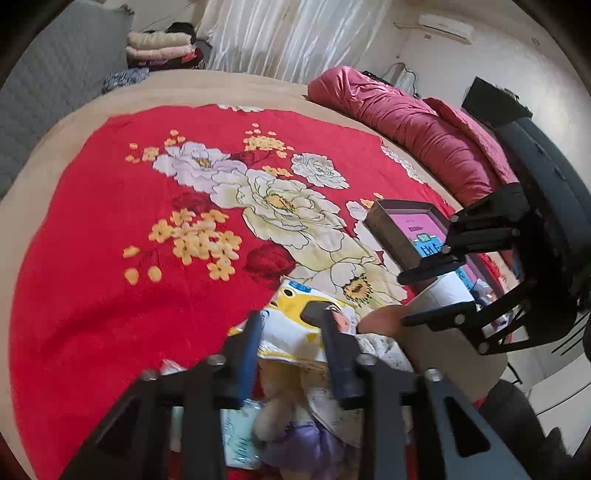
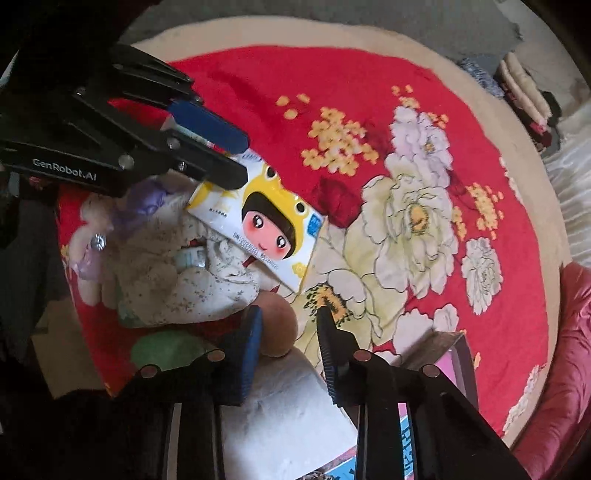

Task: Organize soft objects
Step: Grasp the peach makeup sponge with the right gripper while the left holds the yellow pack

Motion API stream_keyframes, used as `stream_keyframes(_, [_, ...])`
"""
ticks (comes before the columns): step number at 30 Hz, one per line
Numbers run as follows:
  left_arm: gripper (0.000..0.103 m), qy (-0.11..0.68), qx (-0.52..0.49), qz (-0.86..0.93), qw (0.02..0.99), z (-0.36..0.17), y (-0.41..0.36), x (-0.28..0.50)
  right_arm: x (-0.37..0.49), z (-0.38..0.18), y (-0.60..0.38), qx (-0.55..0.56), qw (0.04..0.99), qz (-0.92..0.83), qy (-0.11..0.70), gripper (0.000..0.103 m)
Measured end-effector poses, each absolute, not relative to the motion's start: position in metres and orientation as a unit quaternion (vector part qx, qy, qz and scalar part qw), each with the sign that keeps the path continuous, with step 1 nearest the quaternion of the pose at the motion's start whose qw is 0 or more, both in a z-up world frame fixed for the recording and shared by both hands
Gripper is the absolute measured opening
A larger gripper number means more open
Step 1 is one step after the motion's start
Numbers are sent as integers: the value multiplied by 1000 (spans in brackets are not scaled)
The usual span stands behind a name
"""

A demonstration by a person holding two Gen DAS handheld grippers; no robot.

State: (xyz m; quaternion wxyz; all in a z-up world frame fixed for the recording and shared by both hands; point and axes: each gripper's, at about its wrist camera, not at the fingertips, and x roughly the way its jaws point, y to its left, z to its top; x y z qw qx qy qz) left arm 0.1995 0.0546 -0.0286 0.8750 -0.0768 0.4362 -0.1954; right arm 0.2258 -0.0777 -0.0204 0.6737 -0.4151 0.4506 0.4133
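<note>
A red blanket printed with large pale flowers covers a bed, a beige sheet showing around its rim. White curtains hang at the top centre of the left wrist view, folded bedding at upper left, a pink quilt at upper right. The left gripper is clenched on a yellow tissue pack at the blanket's lower edge. The right gripper hangs over a white paper roll at lower centre; whether it grips the roll cannot be told.
</note>
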Motion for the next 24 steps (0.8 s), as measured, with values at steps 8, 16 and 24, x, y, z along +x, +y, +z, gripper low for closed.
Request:
stream_keyframes(8, [57, 435, 3, -226, 871, -8, 44, 218, 222, -40, -73, -446, 633, 426, 469, 38])
stream_keyframes(16, [59, 489, 163, -276, 811, -40, 2, 235, 225, -58, -53, -491, 583, 442, 473, 45])
stream_keyframes(24, [60, 509, 131, -311, 792, -54, 7, 252, 225, -76, -49, -471, 583, 453, 483, 42])
